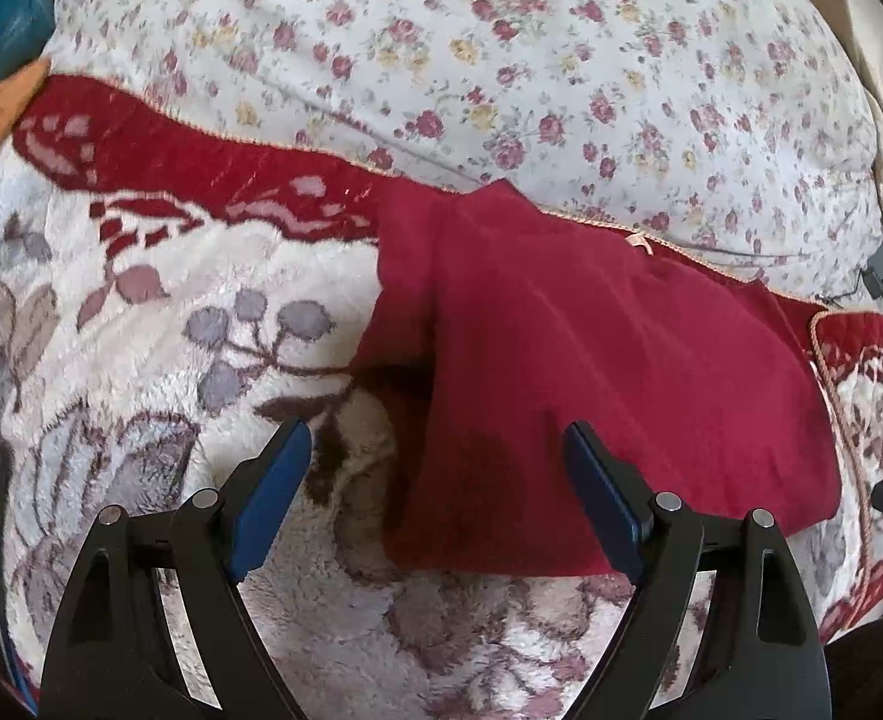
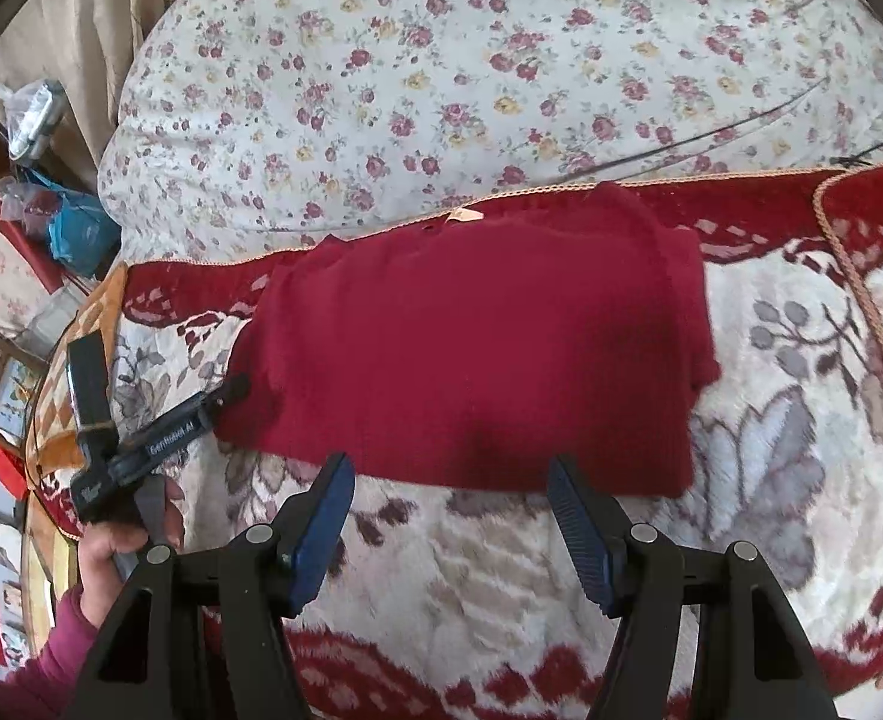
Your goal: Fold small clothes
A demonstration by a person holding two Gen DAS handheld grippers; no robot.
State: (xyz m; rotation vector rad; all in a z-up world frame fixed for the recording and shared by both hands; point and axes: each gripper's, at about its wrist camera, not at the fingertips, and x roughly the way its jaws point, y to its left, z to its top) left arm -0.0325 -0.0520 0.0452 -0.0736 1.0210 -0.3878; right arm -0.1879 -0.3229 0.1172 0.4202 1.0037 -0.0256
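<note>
A dark red knitted garment lies folded flat on a fleece blanket, with a small pale tag at its far edge; it also shows in the right wrist view. My left gripper is open, its blue pads astride the garment's near left corner, just above it. In the right wrist view the left gripper sits at the garment's left edge, held by a hand. My right gripper is open and empty, just short of the garment's near edge.
The fleece blanket is white with red and grey flowers and a corded border. Behind it lies a floral quilt. Clutter and a blue bag stand at the far left, off the bed.
</note>
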